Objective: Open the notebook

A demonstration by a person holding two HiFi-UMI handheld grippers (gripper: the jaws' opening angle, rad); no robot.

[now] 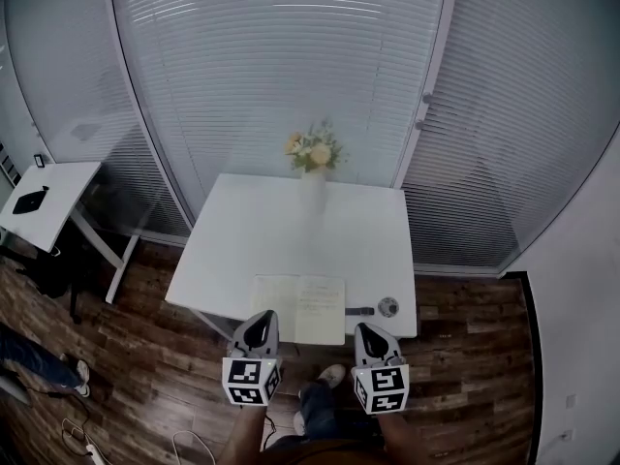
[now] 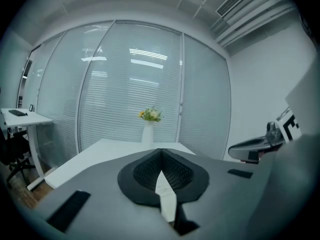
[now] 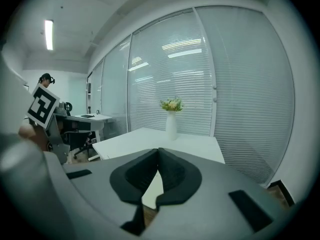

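Observation:
The notebook [image 1: 300, 308] lies open at the near edge of the white table [image 1: 291, 221], two pale pages showing. My left gripper [image 1: 260, 324] hovers just short of its near left corner, jaws shut with nothing between them. My right gripper [image 1: 374, 335] is to the right of the notebook's near edge, also shut and empty. In the left gripper view the left gripper [image 2: 160, 152] points level over the table; a pale strip of page [image 2: 165, 190] shows below the pads. In the right gripper view the right gripper [image 3: 159, 152] points toward the vase.
A white vase of flowers [image 1: 314, 158] stands at the table's far edge. A small dark item [image 1: 359, 311] and a round object [image 1: 388, 306] lie right of the notebook. A side desk [image 1: 44, 201] stands at the left. Glass walls with blinds [image 1: 291, 56] lie behind.

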